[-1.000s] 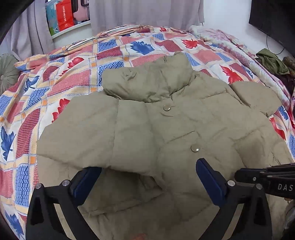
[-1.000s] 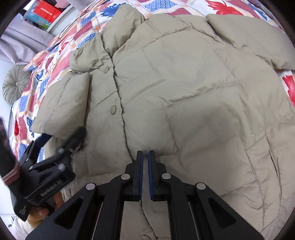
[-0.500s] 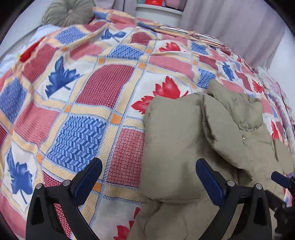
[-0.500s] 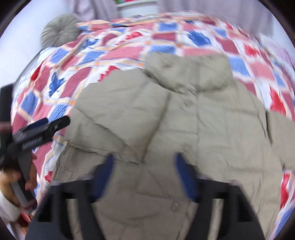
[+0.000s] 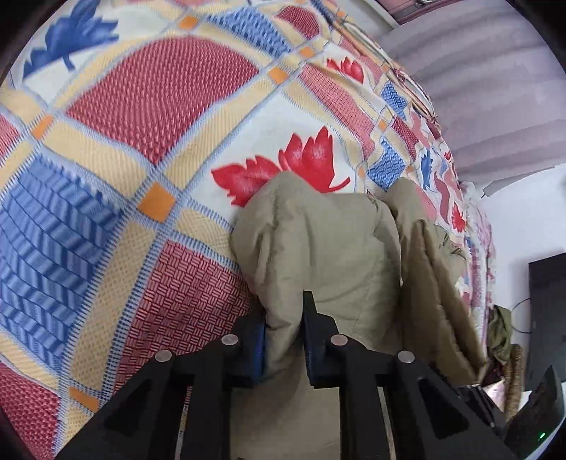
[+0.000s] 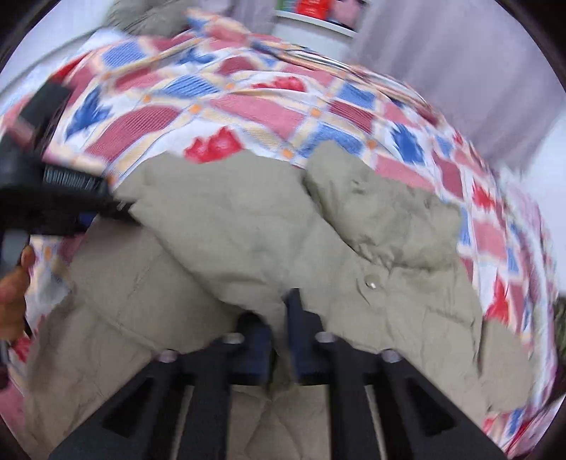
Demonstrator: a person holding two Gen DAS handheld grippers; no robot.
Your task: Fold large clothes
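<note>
A khaki puffer jacket (image 5: 318,240) lies on a patchwork quilt. In the left wrist view my left gripper (image 5: 283,318) has its jaws closing on a bunched fold at the jacket's left edge, and the fabric is pinched between the blue pads. In the blurred right wrist view my right gripper (image 6: 279,318) is shut on a fold of the jacket (image 6: 230,226), just below the collar (image 6: 382,212) and left of a snap button (image 6: 370,283). The left gripper (image 6: 63,205) shows at the jacket's far left edge, held by a hand (image 6: 14,290).
The red, blue and cream quilt (image 5: 141,106) covers the bed all around the jacket. A grey curtain (image 5: 477,88) hangs behind the bed. Dark furniture (image 5: 546,300) and a heap of green clothing (image 5: 498,329) stand at the right. A shelf (image 6: 318,14) sits at the back.
The left gripper swung to the jacket's left edge and went from wide open to closed on it. The right gripper opened, moved up the jacket's front, and closed on fabric. Both views rolled.
</note>
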